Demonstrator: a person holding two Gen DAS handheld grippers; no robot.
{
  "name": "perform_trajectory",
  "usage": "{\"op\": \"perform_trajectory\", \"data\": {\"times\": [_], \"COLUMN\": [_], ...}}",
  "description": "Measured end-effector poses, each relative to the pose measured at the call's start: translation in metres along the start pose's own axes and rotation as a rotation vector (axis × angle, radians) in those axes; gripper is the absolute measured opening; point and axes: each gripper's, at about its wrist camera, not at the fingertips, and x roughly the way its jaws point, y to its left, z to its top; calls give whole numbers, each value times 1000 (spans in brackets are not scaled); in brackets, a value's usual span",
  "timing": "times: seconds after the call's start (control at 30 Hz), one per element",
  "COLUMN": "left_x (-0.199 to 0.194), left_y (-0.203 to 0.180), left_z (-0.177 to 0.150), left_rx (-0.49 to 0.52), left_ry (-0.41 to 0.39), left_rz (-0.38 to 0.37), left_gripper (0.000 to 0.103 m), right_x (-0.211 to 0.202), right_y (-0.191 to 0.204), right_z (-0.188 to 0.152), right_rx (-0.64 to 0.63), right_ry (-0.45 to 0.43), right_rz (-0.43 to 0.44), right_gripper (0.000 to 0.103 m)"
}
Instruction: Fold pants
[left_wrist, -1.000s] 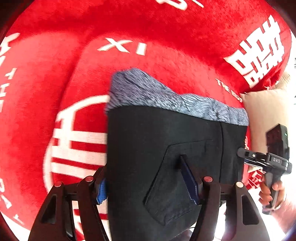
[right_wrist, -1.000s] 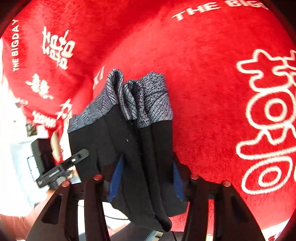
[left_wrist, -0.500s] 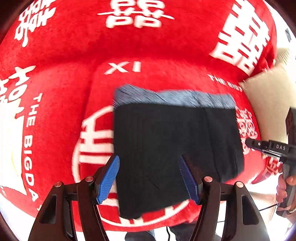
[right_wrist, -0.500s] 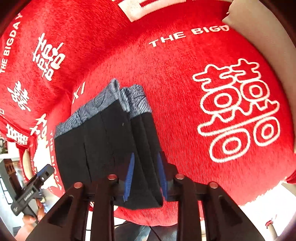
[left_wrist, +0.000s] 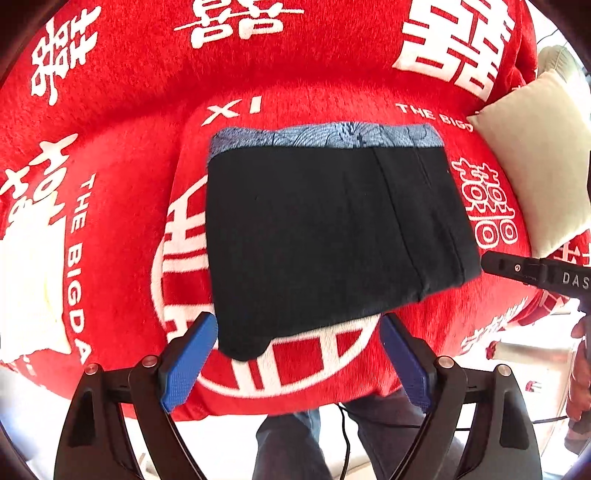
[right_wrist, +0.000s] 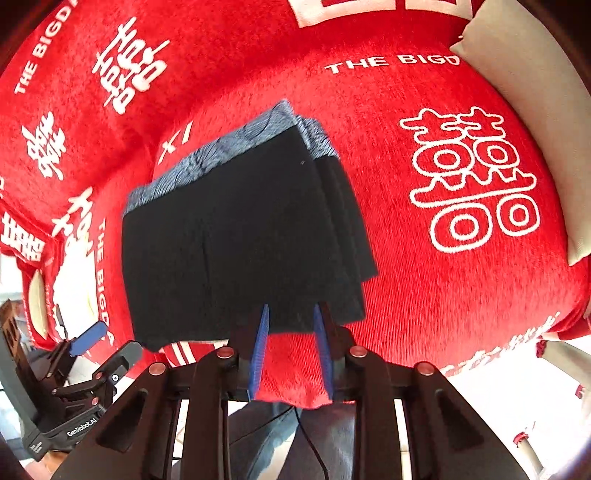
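The pants (left_wrist: 325, 236) lie folded into a compact, layered rectangle on the red cushion (left_wrist: 122, 206), so the folding looks finished, with the left tongs (left_wrist: 295, 354) spread wide and empty and the right tongs (right_wrist: 291, 347) narrowly parted, holding nothing.

Left gripper (left_wrist: 295, 354) showing black arms, blue ribbed pads, silver-red screws, right gripper (right_wrist: 291, 347) matching, blue jeans (left_wrist: 291, 443), thin black cable (left_wrist: 343, 443) hanging.

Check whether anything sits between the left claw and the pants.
Nothing visible does. The left claw hangs open just short of the folded pants' near edge, with only bare red cover between them.
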Motion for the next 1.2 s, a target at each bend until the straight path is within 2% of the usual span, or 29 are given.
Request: {"op": "perform_trajectory", "data": {"times": [0.07, 0.1, 0.27, 0.33, 0.4, 0.5, 0.6, 0.8, 0.9, 1.1, 1.2], "left_x": [-6, -10, -24, -29, -35, -39, -43, -60, -68, -67, -62], "left_y": [-1, -1, -1, -1, 0, 5, 11, 16, 15, 4, -4], "left_z": [-5, -7, -16, -19, -22, -23, -23, -22, -22, -23, -23], "left_rx": [4, 7, 29, 45, 52, 41, 11, 0, 0, -34, -51], "left_ry": [-1, -4, -7, -17, -34, -26, -18, -19, -16, 19, 37], "left_rz": [17, 29, 32, 46, 61, 39, 9, 72, 107, 136, 173], "left_gripper": [94, 103, 103, 103, 103, 103, 103, 103, 103, 103, 103], "right_x": [-3, -5, -15, -17, -20, -26, -34, -51, -60, -65, -63], "right_y": [6, 11, 31, 37, 43, 54, 65, 79, 85, 87, 81], "right_z": [-7, -11, -29, -34, -41, -48, -55, -58, -57, -56, -53], "right_rx": [-15, -26, -69, -71, -75, -100, -136, -139, -142, -163, -171], "right_ry": [7, 4, -6, -10, -21, -46, -86, -121, -126, -85, -61], "right_rz": [-18, -35, -102, -122, -135, -183, -239, -269, -254, -211, -199], "right_gripper": [47, 50, 73, 79, 81, 89, 102, 103, 103, 103, 103]}}
